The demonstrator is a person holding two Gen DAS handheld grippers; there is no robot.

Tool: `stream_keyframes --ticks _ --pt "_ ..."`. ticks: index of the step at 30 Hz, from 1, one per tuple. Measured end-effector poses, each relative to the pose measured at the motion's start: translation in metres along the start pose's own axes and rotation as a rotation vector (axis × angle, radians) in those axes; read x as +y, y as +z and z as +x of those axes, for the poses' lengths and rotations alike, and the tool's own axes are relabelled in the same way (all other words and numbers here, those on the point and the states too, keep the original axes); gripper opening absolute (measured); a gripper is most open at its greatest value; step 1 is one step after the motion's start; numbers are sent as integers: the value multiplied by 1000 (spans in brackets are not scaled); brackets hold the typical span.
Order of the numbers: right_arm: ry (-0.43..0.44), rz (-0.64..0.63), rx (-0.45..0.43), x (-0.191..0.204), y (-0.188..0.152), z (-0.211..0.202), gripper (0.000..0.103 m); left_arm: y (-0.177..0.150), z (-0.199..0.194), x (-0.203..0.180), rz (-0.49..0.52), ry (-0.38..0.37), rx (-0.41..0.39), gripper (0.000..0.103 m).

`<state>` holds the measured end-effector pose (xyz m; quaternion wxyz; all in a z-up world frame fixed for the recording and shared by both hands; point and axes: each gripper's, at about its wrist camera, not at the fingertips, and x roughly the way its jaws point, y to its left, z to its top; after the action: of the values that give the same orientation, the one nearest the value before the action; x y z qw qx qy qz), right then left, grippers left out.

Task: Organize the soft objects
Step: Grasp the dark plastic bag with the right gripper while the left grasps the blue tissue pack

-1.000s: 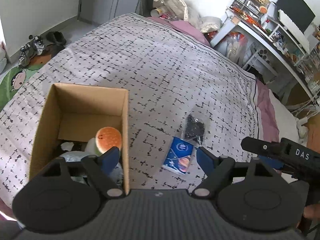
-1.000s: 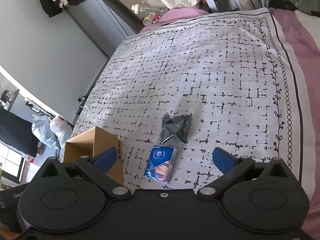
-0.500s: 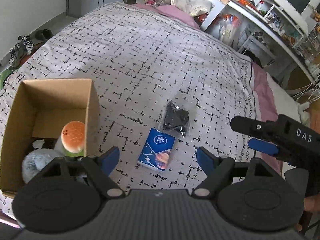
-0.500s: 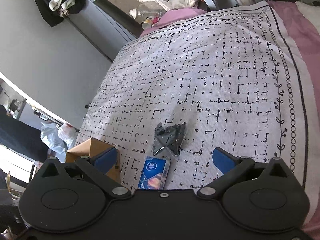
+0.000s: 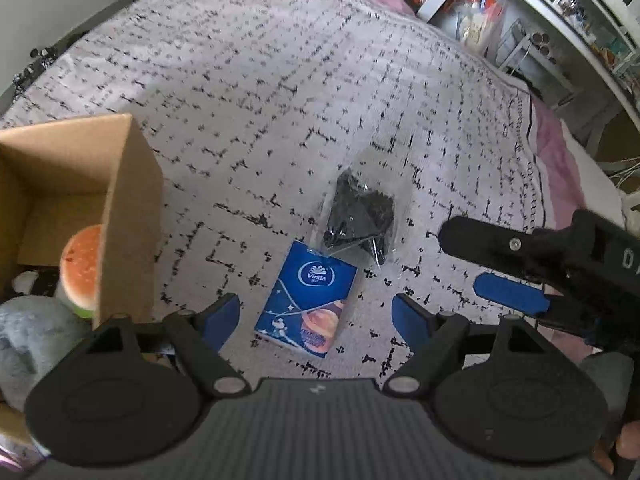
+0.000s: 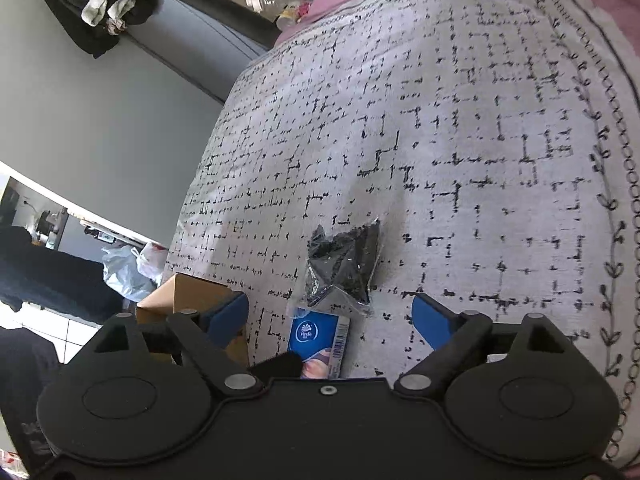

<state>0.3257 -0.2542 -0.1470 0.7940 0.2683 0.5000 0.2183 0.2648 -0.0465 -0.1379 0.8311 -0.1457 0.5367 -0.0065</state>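
Observation:
A blue tissue pack [image 5: 308, 300] lies flat on the patterned bedspread [image 5: 280, 100]. Just beyond it lies a black item in a clear plastic bag [image 5: 360, 220]. My left gripper [image 5: 314, 314] hovers open over the tissue pack, fingers on either side and not touching. My right gripper [image 5: 494, 270] comes in from the right. In its own view the right gripper [image 6: 330, 310] frames the bag [image 6: 344, 268] and the tissue pack [image 6: 320, 336]; its jaws are closing and press on nothing. The cardboard box [image 5: 132, 200] at left holds a burger toy [image 5: 82, 264] and a grey plush [image 5: 28, 332].
The box corner [image 6: 188, 292] sits left of the right gripper's fingers. A white shelf unit [image 5: 560, 20] crowded with items runs along the bed's far right side. Pink sheet [image 5: 556, 152] edges the bedspread. Bags [image 6: 128, 264] lie on the floor by the bed.
Both grippers have come down closer to the tissue pack and the bag. The left view has shifted from over the box to the pack. The right jaws have narrowed a little.

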Motion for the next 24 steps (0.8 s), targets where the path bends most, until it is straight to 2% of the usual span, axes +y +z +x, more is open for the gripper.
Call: stream_keyframes --ticks 9,18,22,23,24 --pt "34 54 43 -15 12 30 87 4 41 1 7 16 85 80" --pt "29 91 73 -23 21 60 76 9 62 4 14 24 117 77" --pt "19 87 89 -21 23 73 73 11 63 4 27 46 114 64" --pt "17 85 89 -20 23 75 73 12 62 5 29 50 113 57" --pt "15 81 87 -19 23 77 73 13 62 6 34 51 113 56"
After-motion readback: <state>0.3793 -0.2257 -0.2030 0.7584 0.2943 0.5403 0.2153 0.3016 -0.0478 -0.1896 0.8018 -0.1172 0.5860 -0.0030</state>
